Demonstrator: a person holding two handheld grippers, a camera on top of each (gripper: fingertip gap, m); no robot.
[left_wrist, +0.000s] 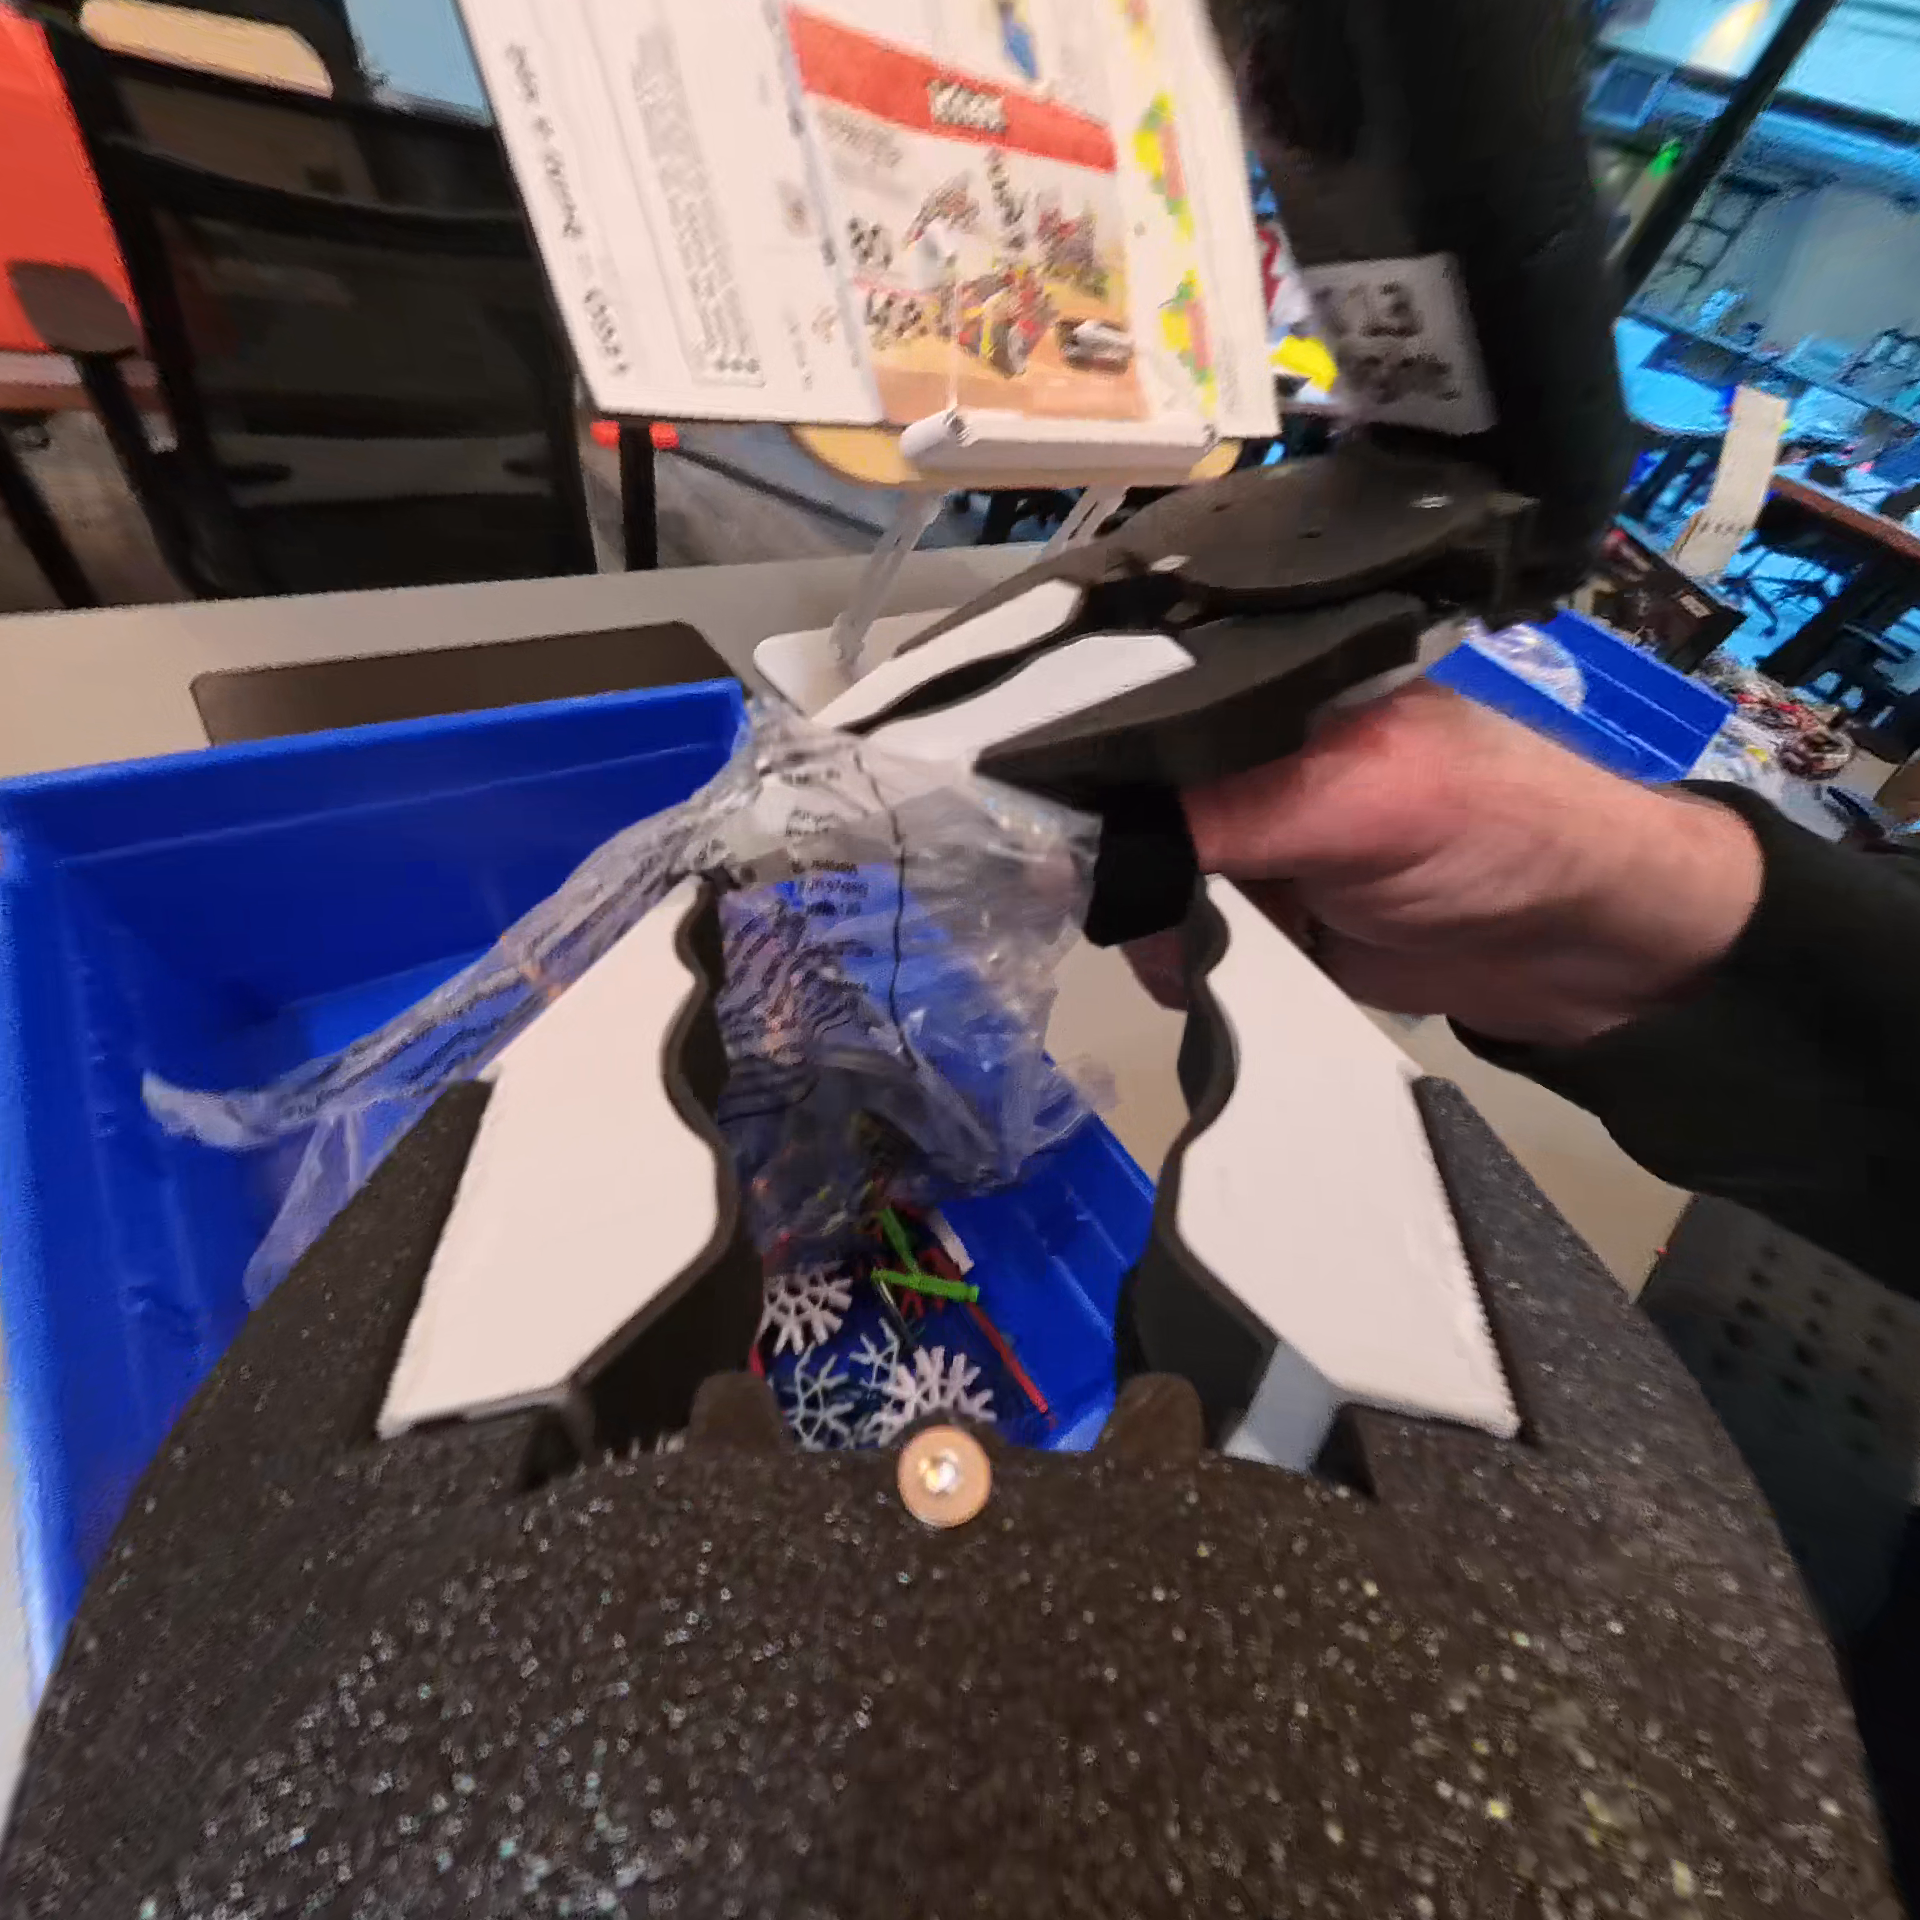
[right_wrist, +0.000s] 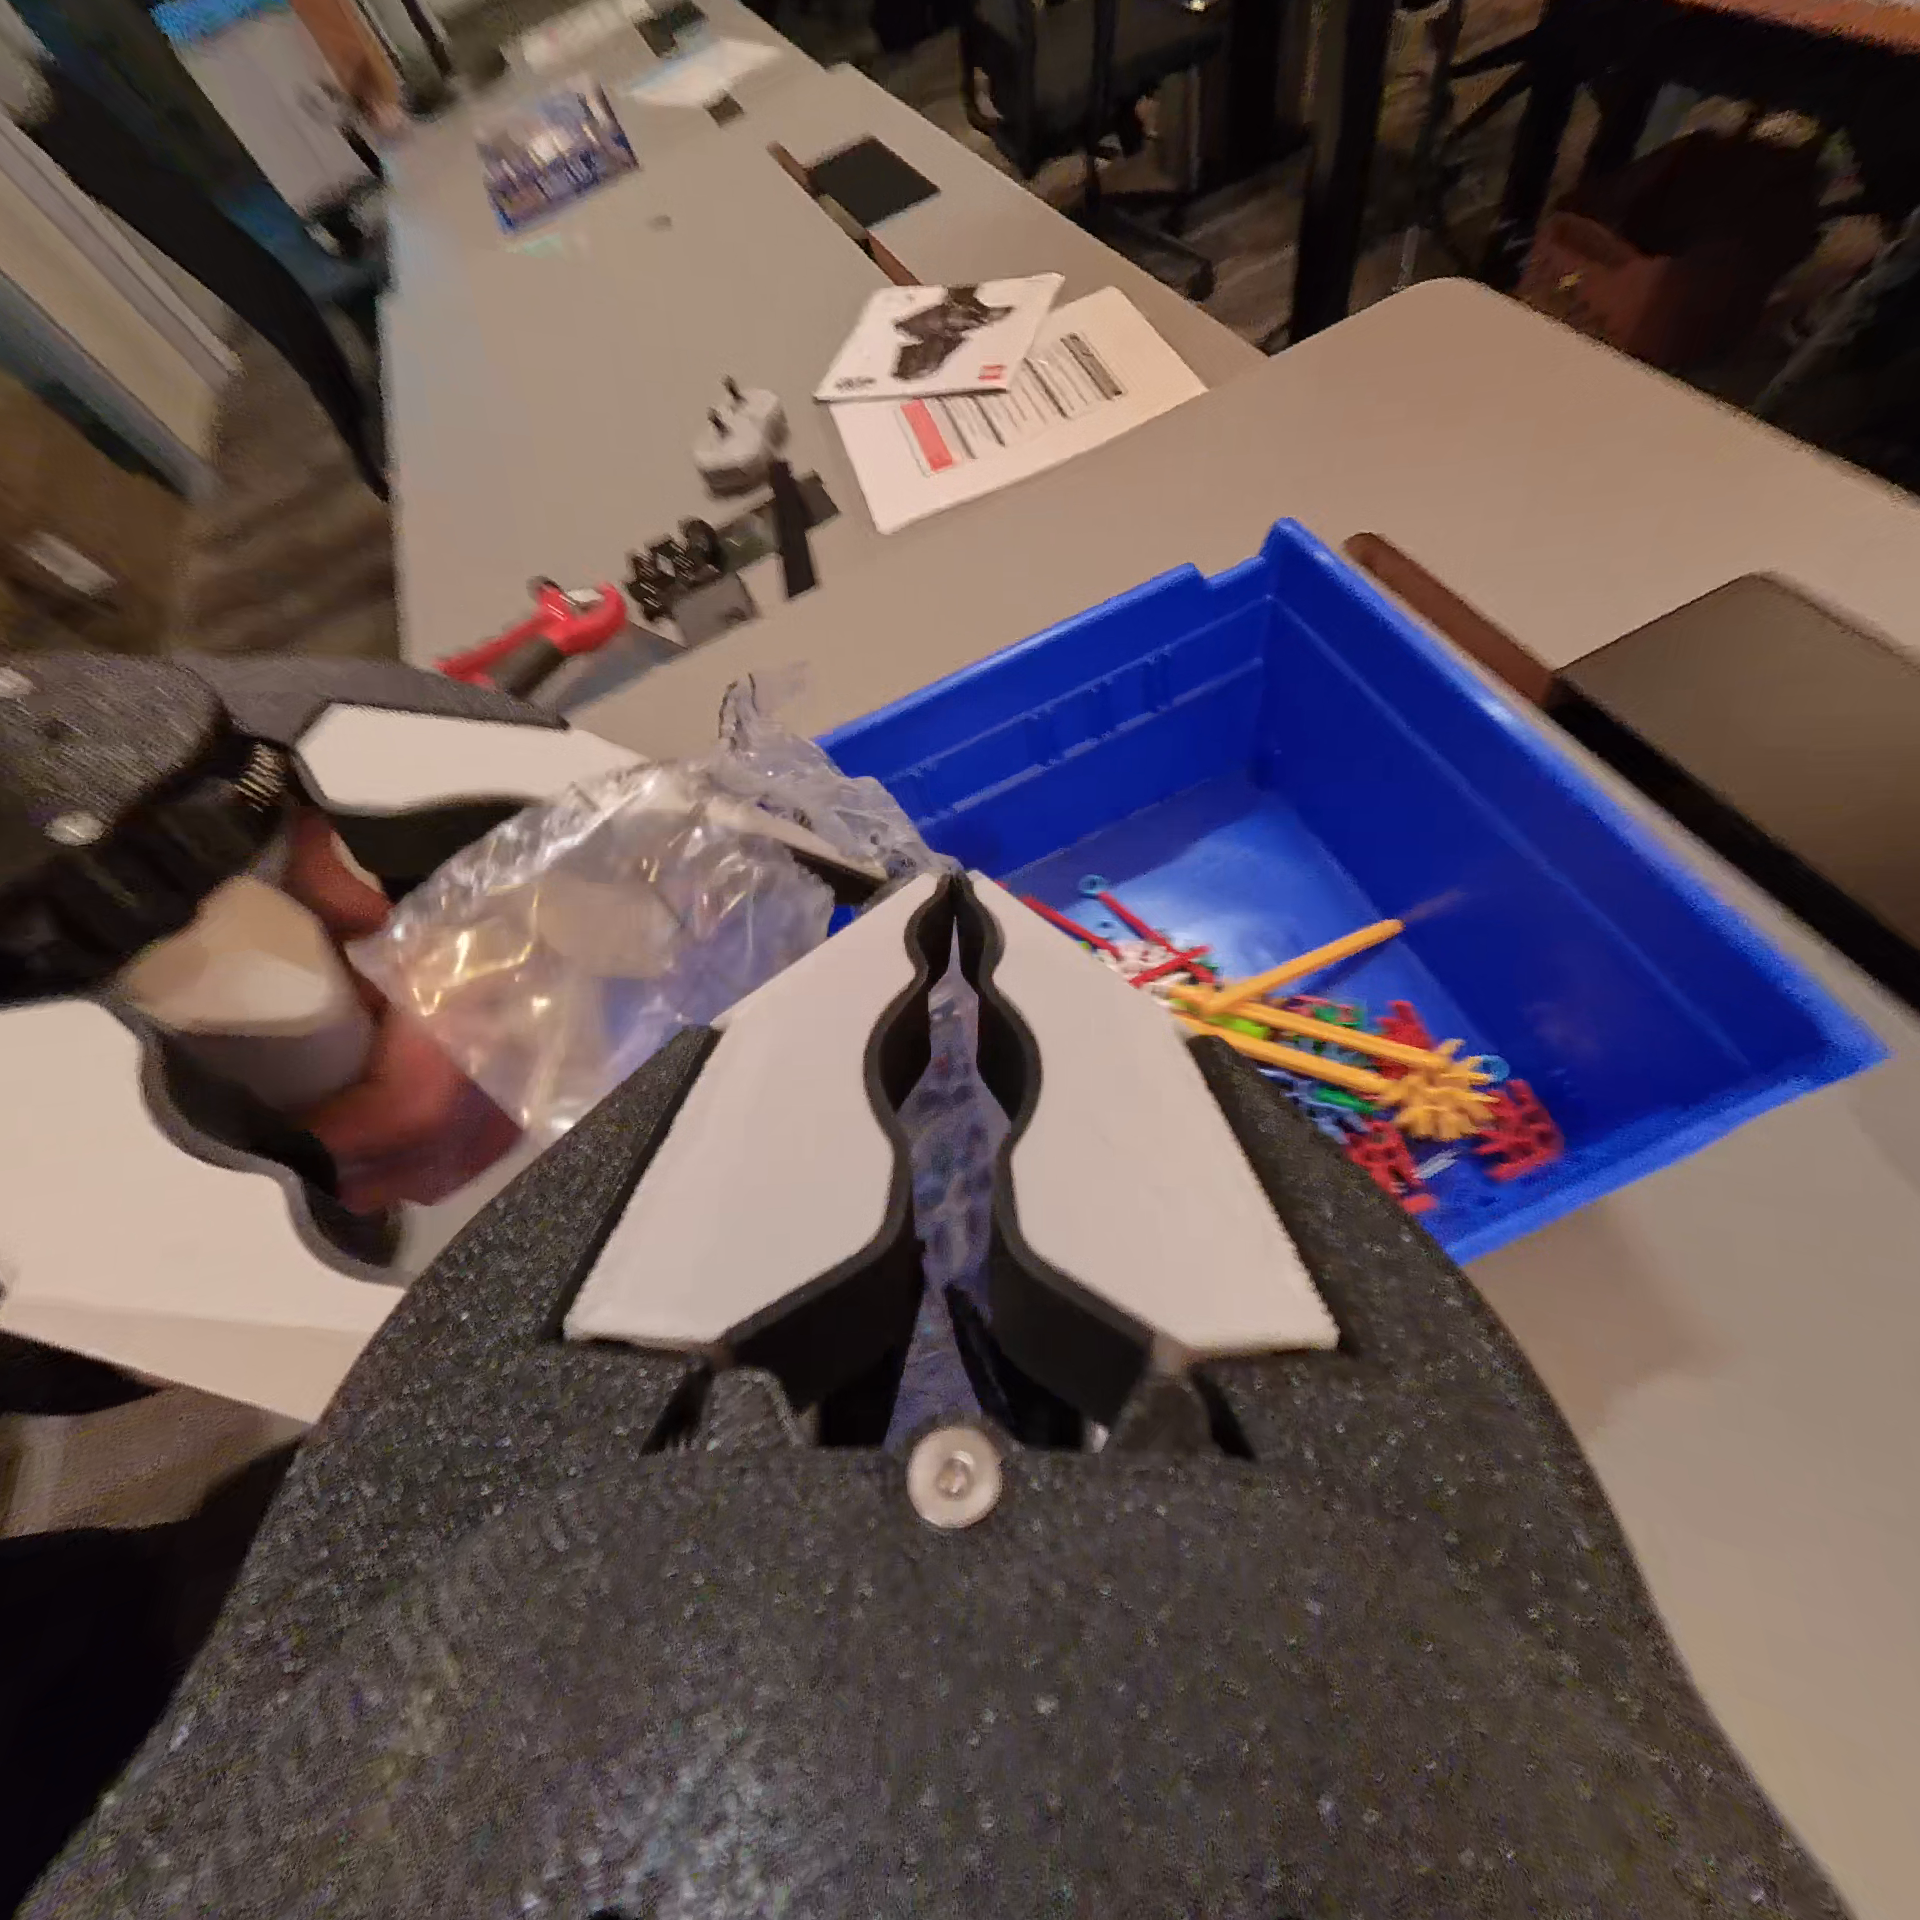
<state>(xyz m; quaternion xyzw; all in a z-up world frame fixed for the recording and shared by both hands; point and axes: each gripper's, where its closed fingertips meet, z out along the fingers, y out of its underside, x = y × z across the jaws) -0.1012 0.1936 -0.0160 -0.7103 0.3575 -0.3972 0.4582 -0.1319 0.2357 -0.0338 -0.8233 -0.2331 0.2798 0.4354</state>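
the right gripper (right_wrist: 954, 883) is clenched on the top edge of a clear plastic bag (left_wrist: 883, 987) held over a blue bin (right_wrist: 1558, 831) on the grey table (right_wrist: 1558, 436), while the left gripper (left_wrist: 951, 935) stands spread around the bag. only the left wrist view shows white snowflake pieces (left_wrist: 883, 1371) under the bag and a booklet on a stand (left_wrist: 883, 208); only the right wrist view shows yellow rods (right_wrist: 1320, 1029) and red pieces (right_wrist: 1455, 1143) in the bin

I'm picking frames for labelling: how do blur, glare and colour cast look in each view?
Left wrist view: cool bluish light, booklet and background smeared, glare on the plastic bag. Right wrist view: warm dim cast, left claw motion-blurred, blue bin fairly sharp.
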